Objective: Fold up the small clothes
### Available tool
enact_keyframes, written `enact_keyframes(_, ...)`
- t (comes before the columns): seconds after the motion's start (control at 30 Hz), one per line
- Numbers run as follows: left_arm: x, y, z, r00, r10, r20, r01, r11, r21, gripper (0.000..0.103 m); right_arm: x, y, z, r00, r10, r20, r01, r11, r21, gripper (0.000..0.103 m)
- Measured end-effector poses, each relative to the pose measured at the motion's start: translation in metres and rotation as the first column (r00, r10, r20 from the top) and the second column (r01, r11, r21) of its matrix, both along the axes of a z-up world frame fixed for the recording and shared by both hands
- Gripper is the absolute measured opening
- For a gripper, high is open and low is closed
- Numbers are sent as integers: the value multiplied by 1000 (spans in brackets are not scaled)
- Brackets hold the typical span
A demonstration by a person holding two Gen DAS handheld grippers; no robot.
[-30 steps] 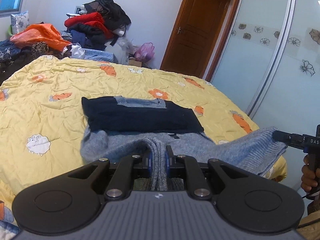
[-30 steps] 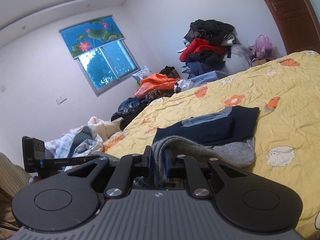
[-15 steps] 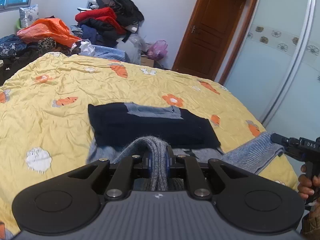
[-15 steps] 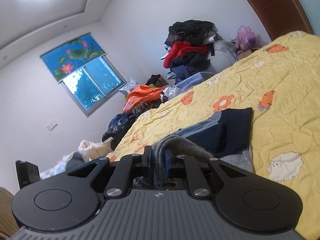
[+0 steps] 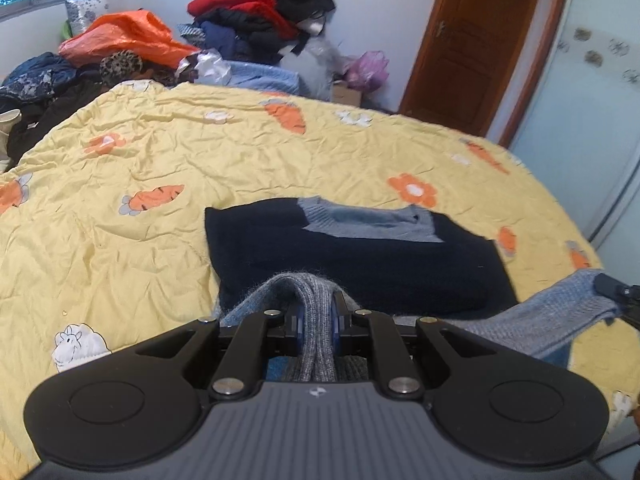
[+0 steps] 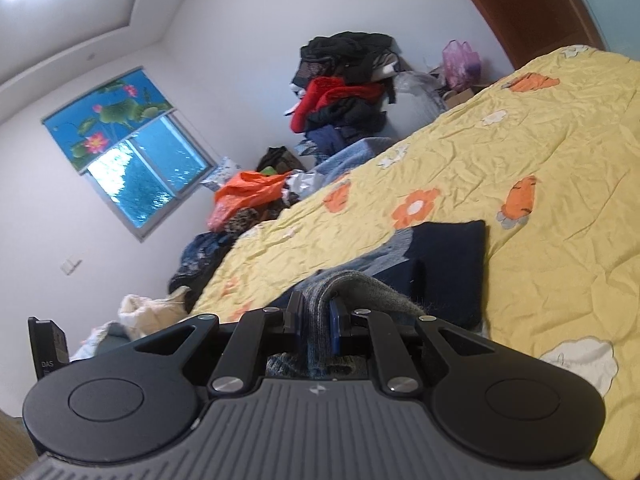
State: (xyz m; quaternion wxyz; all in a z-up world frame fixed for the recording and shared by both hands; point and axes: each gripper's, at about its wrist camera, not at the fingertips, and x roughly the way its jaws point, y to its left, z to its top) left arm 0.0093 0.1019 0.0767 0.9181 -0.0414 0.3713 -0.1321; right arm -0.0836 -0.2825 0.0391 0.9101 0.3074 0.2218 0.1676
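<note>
Gripping the grey knitted garment, the left gripper has both fingers pressed on a bunched fold of the knit. From there the grey fabric stretches out toward 3 o'clock, where the tip of the right gripper holds its far edge. In the right wrist view, the right gripper also has its fingers clamped on a fold of this grey knit — the wool hangs over the fingers. The folded dark navy sweater with a light blue collar lies on the yellow bedspread at 12 o'clock from the left gripper, just beyond the grey fold. A pile of clothes stands against the wall at 11 o'clock, beside the wooden door
</note>
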Motion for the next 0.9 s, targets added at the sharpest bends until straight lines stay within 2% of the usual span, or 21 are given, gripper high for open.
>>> enact_keyframes(0.3,20,-13,-9,1000,5,-13,-4,998,69,12,21,11,-2,999,-46,1,46,996,-75,22)
enact_keyframes(0.67,27,-15,-10,1000,-2,-18,3,997,81,12,27,6,-6,998,-58,-15,57,996,-63,22)
enact_keyframes(0.9,47,-16,-12,999,-5,-52,8,998,68,12,43,3,-11,997,-66,-45,64,997,-54,22)
